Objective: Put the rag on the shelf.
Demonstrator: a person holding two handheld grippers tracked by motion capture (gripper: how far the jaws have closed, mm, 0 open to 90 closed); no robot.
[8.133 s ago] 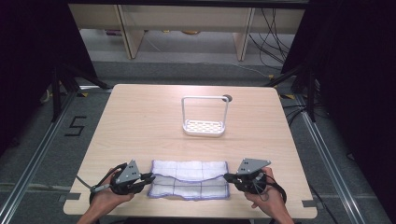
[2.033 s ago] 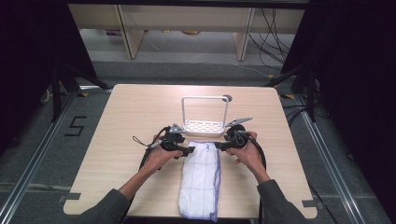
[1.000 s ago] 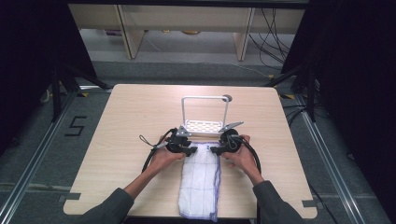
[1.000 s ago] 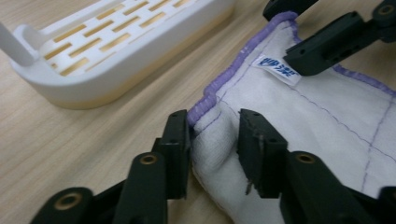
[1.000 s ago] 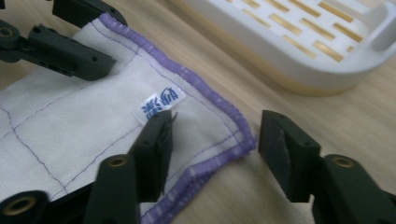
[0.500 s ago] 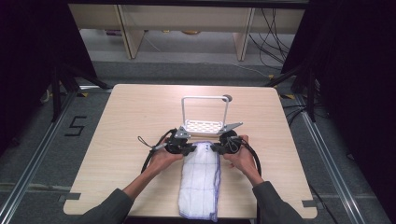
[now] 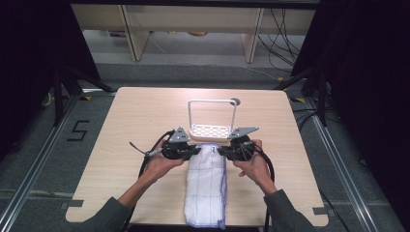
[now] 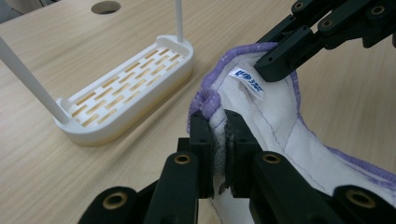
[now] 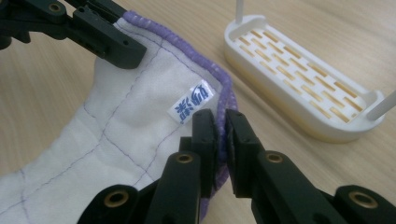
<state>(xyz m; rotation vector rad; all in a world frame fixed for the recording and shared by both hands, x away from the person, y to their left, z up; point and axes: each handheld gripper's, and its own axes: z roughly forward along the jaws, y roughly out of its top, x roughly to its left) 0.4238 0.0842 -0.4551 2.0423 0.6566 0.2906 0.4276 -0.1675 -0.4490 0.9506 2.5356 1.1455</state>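
Surface: pale wooden table (image 7: 121,125)
On it: white rack (image 7: 211,131) at centre; folded white cloth (image 7: 207,193) near front edge

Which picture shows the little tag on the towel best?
The right gripper view: the tag lies flat and close, its blue print facing the camera. In the left gripper view the tag is smaller and seen at a slant. In the high view the towel shows, but the tag is too small to tell.

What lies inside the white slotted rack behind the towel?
The rack holds nothing: its slotted base shows bare between the two thin uprights. The tabletop beneath the base is covered.
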